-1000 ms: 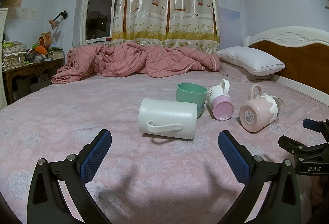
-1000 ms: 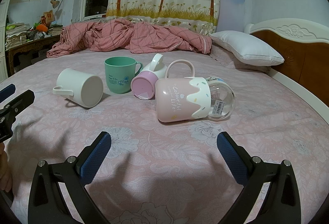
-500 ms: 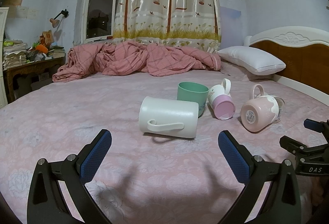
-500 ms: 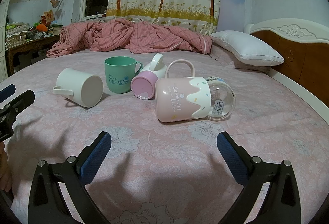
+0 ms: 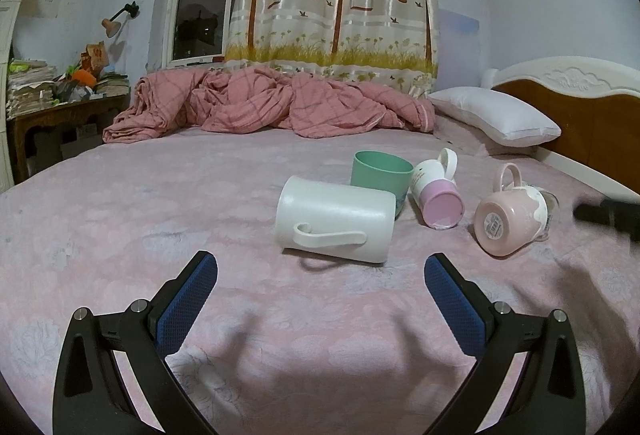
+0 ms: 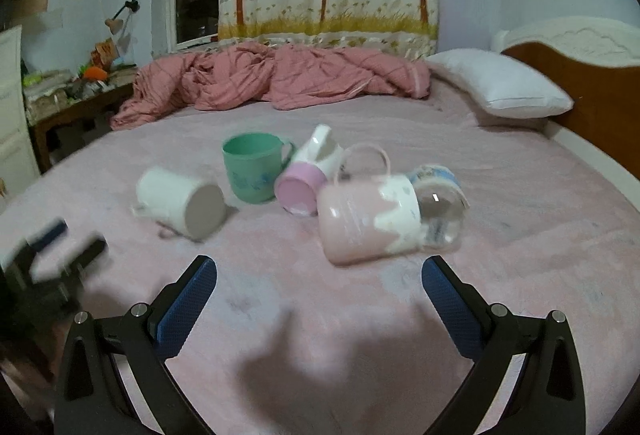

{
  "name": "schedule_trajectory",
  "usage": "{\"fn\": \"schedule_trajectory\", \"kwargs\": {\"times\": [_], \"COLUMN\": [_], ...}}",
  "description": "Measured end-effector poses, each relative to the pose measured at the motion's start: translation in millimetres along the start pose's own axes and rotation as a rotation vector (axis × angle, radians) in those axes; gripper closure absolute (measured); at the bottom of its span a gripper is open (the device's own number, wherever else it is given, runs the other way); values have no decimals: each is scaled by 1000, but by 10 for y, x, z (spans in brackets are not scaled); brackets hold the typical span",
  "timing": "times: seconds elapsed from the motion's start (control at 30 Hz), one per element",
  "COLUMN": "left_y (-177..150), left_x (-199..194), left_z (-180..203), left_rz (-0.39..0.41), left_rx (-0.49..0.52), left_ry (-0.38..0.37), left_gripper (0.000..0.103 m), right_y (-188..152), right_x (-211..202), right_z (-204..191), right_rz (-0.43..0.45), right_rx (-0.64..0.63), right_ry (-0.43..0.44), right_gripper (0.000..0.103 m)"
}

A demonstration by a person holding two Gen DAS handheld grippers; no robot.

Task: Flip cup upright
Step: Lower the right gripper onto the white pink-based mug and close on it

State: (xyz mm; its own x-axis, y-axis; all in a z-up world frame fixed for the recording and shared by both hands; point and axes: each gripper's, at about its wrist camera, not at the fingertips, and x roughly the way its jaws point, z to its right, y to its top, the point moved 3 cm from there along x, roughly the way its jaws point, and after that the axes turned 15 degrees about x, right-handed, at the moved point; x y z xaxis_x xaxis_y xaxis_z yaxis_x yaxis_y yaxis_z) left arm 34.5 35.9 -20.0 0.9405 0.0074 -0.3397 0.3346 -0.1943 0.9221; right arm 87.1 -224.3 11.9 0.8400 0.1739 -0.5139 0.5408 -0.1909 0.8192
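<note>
Several cups sit on the pink bed sheet (image 5: pixel 160 235). A white mug (image 5: pixel 336 221) lies on its side, handle toward me, just ahead of my open, empty left gripper (image 5: pixel 320 275). A green cup (image 5: pixel 380 173) stands upright behind it. A white-and-lilac mug (image 5: pixel 438 191) and a pink mug (image 5: pixel 508 221) lie on their sides to the right. In the right wrist view, my open, empty right gripper (image 6: pixel 319 275) hovers above the sheet short of the pink mug (image 6: pixel 368 223), with the white mug (image 6: pixel 180 201), green cup (image 6: pixel 252 167) and lilac mug (image 6: pixel 306 179) beyond.
A clear glass jar (image 6: pixel 438 207) lies against the pink mug's mouth. A rumpled pink quilt (image 5: pixel 260 103) lies at the far edge, a white pillow (image 5: pixel 492 115) and wooden headboard (image 5: pixel 592 123) at right. A cluttered side table (image 5: pixel 56 103) stands at left.
My right gripper has lifted and moved fast; its view is blurred and the cups sit lower and farther. The left gripper has barely moved.
</note>
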Motion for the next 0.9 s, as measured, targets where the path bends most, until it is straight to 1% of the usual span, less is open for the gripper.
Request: {"fn": "schedule_trajectory", "kwargs": {"times": [0.07, 0.1, 0.13, 0.2, 0.23, 0.3, 0.37, 0.4, 0.43, 0.53, 0.6, 0.67, 0.73, 0.83, 0.9], "left_y": [2, 3, 10, 8, 18, 17, 54, 59, 58, 66, 71, 71, 74, 79, 81], "left_x": [3, 5, 15, 9, 13, 4, 17, 15, 11, 23, 40, 49, 69, 96, 110], "left_z": [-6, -5, -4, -15, -13, -17, -22, -27, -27, -28, -36, -44, -47, -67, -70], "left_rz": [0, -2, -2, -8, -10, -15, -21, -23, -26, -36, -41, -47, -55, -66, -71], "left_rx": [-4, -5, -5, -8, -9, -12, -16, -17, -18, -19, -22, -26, -31, -40, -44], "left_ry": [-1, -1, -2, -2, -2, -3, -5, -6, -7, -10, -13, -18, -21, -26, -28], "left_gripper": [0, 0, 0, 0, 0, 0, 0, 0, 0, 0, 0, 0, 0, 0, 0], "right_y": [290, 433, 554, 802, 925, 1089, 1207, 1251, 1263, 1306, 1326, 1316, 1282, 1219, 1196], "right_x": [20, 46, 93, 207, 313, 561, 849, 1036, 1177, 1578, 1800, 1998, 2187, 2431, 2534], "right_z": [-91, -124, -161, -270, -342, -444, -513, -514, -516, -489, -446, -427, -380, -329, -312], "right_rz": [-52, -83, -112, -166, -203, -290, -386, -448, -482, -555, -601, -615, -628, -672, -668], "right_rx": [2, 13, 27, 34, 13, -26, -23, -13, -7, 15, 52, 47, 30, 41, 29], "right_ry": [-13, -3, 24, 108, 122, 105, 103, 75, 44, -33, -58, -98, -170, -190, -205], "right_gripper": [0, 0, 0, 0, 0, 0, 0, 0, 0, 2, 9, 9, 9, 12, 12]}}
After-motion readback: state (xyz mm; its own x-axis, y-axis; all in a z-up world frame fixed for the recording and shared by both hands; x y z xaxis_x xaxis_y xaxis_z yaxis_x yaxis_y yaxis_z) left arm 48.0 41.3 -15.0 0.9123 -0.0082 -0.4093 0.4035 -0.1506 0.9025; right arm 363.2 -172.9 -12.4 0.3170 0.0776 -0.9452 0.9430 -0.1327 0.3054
